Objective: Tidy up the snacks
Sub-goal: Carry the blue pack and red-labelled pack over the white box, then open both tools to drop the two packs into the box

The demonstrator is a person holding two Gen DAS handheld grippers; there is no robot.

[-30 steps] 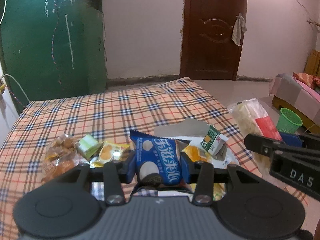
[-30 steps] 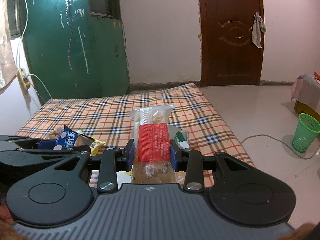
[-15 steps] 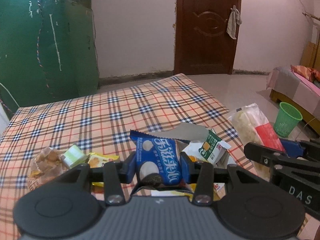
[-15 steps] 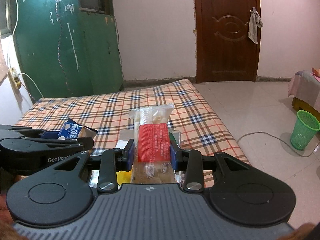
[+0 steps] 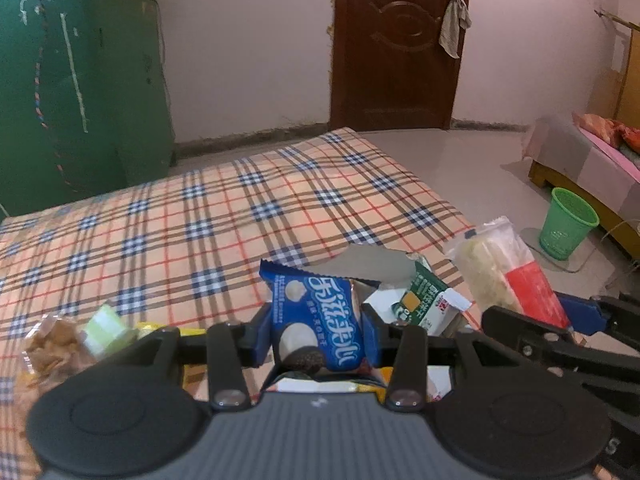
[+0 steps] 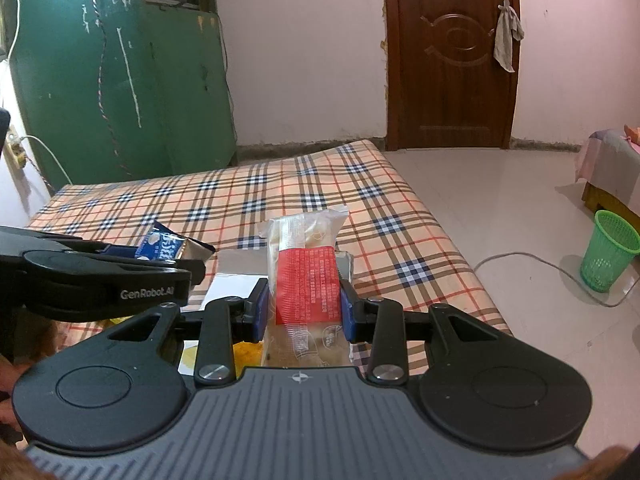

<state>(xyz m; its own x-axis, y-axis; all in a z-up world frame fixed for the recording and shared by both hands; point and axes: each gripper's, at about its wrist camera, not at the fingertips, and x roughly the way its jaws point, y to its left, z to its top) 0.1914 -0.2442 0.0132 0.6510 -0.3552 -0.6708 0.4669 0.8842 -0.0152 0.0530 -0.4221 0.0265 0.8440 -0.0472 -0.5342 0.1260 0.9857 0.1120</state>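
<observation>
From the left wrist view, the left gripper (image 5: pixel 316 338) is clamped on a blue snack packet (image 5: pixel 320 320), which stands upright between its blue pads, lifted above the plaid-covered bed (image 5: pixel 224 216). Just behind and right of the packet sits a white box (image 5: pixel 384 304) with a grey flap, holding a green-and-white carton (image 5: pixel 430 304). On the bed to the left lie a clear bag of brown snacks (image 5: pixel 50 346) and a pale green wrapped piece (image 5: pixel 106 326). At the right edge, the right gripper (image 5: pixel 568 322) holds a long clear bag with a red label (image 5: pixel 508 272). A green basket (image 5: pixel 566 226) stands on the floor

From the right wrist view, the right gripper (image 6: pixel 304 312) is closed on the red-labelled bag (image 6: pixel 308 280), held upright above the white box (image 6: pixel 236 268). The left gripper (image 6: pixel 192 268) reaches in from the left, the blue packet (image 6: pixel 164 246) pinched at its tip, just beside the bag. The brown door (image 6: pixel 450 56) stands shut behind the bed (image 6: pixel 320 184)
</observation>
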